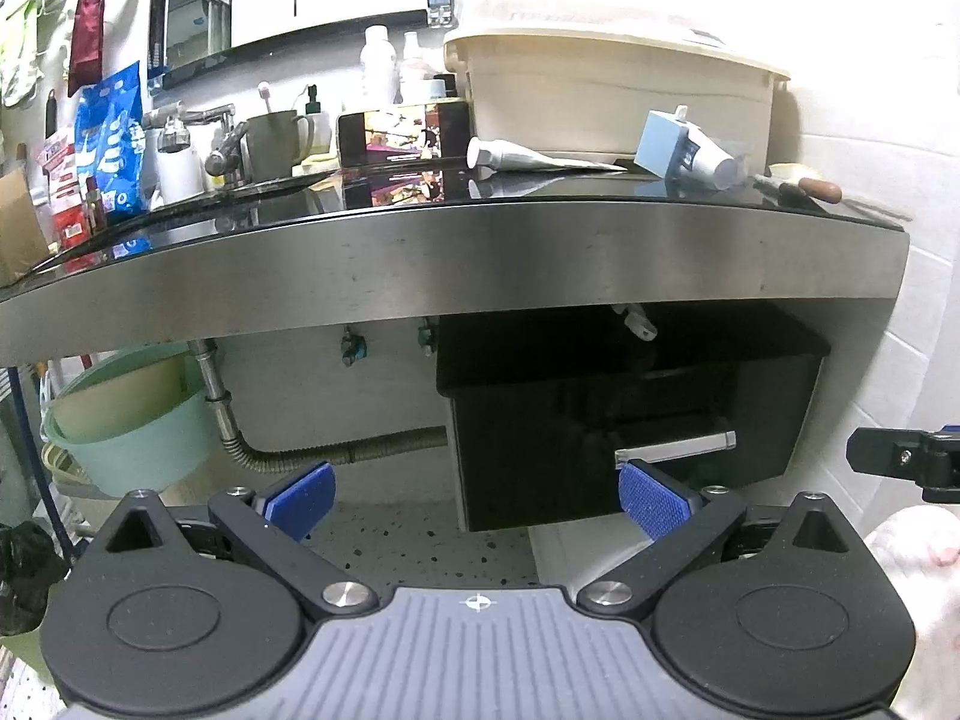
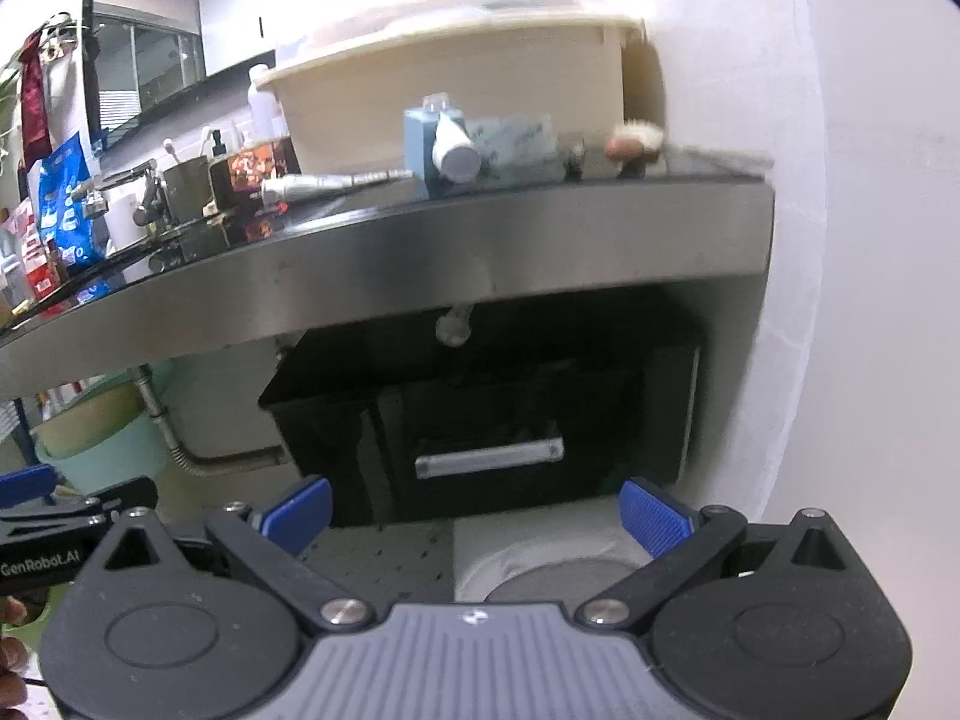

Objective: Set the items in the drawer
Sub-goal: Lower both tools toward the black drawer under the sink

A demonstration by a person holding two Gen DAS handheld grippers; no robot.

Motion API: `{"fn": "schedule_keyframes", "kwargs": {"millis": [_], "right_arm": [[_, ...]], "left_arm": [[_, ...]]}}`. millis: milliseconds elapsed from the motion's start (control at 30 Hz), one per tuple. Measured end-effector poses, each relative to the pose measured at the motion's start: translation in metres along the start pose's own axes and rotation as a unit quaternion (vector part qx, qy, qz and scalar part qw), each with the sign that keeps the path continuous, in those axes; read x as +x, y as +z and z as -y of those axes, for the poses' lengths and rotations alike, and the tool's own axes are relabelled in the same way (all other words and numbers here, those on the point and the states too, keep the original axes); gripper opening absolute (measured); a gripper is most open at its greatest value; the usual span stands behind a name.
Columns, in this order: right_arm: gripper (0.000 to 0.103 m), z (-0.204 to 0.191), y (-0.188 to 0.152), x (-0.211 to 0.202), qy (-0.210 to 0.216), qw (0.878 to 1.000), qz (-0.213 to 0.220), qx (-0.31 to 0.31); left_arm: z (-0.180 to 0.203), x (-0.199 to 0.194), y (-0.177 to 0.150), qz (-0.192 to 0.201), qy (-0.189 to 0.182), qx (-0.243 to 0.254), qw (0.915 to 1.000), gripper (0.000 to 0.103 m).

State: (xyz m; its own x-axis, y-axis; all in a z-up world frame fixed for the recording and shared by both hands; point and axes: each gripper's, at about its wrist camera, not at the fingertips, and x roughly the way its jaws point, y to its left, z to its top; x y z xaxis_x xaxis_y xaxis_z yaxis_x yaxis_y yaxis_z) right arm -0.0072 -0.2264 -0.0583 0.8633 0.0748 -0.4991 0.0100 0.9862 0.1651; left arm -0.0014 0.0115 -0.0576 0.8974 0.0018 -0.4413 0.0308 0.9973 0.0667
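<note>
A black drawer unit [image 1: 624,426] [image 2: 492,414] hangs under the steel-edged counter, its front shut, with a silver bar handle [image 1: 675,447] [image 2: 489,457]. On the counter lie a white tube [image 1: 528,157] [image 2: 336,183], a blue box [image 1: 660,144] [image 2: 423,150] with a white bottle [image 1: 714,163] [image 2: 457,150] against it, and a brown-handled tool [image 1: 810,187] at the right end. My left gripper [image 1: 477,495] is open and empty, low in front of the drawer. My right gripper [image 2: 477,516] is open and empty too, just below the handle.
A large cream tub [image 1: 612,90] [image 2: 456,78] stands at the counter's back. A phone [image 1: 402,135], mug [image 1: 273,144] and tap [image 1: 222,138] sit to the left. Green basins [image 1: 132,420] and a drain hose [image 1: 336,450] lie under the counter. A white wall [image 2: 870,300] bounds the right.
</note>
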Motion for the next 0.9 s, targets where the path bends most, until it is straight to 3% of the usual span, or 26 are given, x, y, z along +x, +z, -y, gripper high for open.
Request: {"fn": "schedule_keyframes", "kwargs": {"millis": [367, 700, 900], "right_arm": [[0.103, -0.002, -0.011, 0.003, 0.013, 0.998, 0.05, -0.046], [0.103, 0.005, -0.01, 0.003, 0.056, 0.995, 0.076, -0.026], [0.103, 0.005, -0.01, 0.005, 0.056, 0.995, 0.074, -0.036]], "left_arm": [[-0.011, 0.004, -0.001, 0.013, -0.042, -0.023, 0.9988, 0.102], [-0.023, 0.008, -0.001, 0.028, -0.086, -0.05, 0.9946, 0.102], [-0.031, 0.014, -0.005, 0.013, -0.103, -0.098, 0.9898, 0.102]]}}
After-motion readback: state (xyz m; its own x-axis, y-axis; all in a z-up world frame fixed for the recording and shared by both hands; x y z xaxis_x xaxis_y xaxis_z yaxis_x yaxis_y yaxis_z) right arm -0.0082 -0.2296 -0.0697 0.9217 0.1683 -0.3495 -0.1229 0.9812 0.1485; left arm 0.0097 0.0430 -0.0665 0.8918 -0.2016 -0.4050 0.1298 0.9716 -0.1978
